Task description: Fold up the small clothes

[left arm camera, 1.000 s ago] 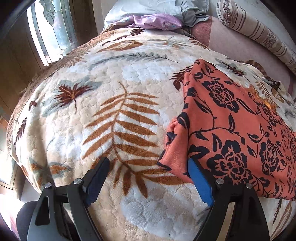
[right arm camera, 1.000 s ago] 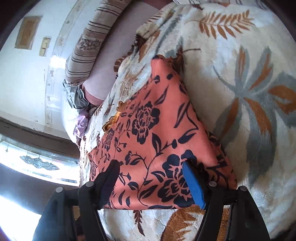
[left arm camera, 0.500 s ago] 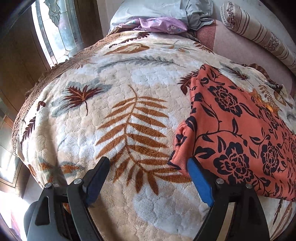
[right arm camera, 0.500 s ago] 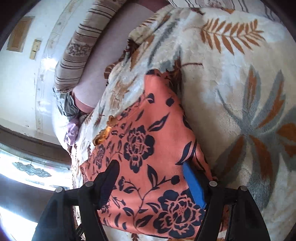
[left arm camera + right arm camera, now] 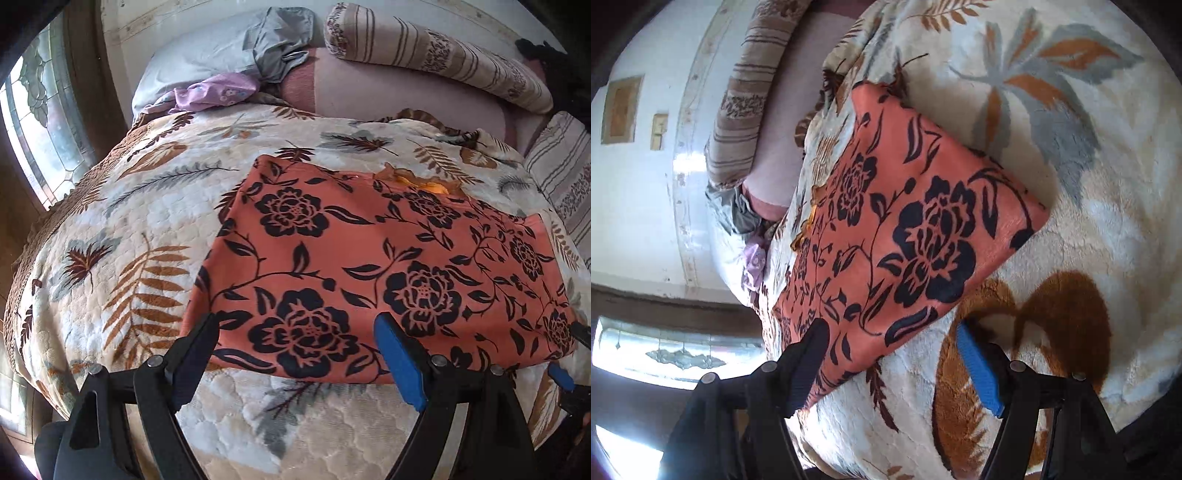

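An orange garment with black flowers (image 5: 369,258) lies folded flat on the leaf-patterned blanket (image 5: 147,229). My left gripper (image 5: 299,332) stands open over the garment's near edge, its fingers wide apart and nothing pinched between them. In the right wrist view the same garment (image 5: 905,221) runs diagonally. My right gripper (image 5: 892,336) is open at the garment's near right edge: the black finger is over the cloth, the blue pad (image 5: 975,362) over the blanket beside it. The right gripper's fingertips (image 5: 561,373) also show at the garment's right corner in the left wrist view.
At the bed's head lie a striped bolster (image 5: 436,51), a grey pillow with grey cloth (image 5: 236,48) and a purple cloth (image 5: 218,92). Another striped cushion (image 5: 565,177) sits at the right. A window (image 5: 40,122) is beside the bed on the left.
My left gripper has swung right, from the garment's left edge to in front of its near edge. My right gripper has drawn back and rolled toward the garment's near right corner.
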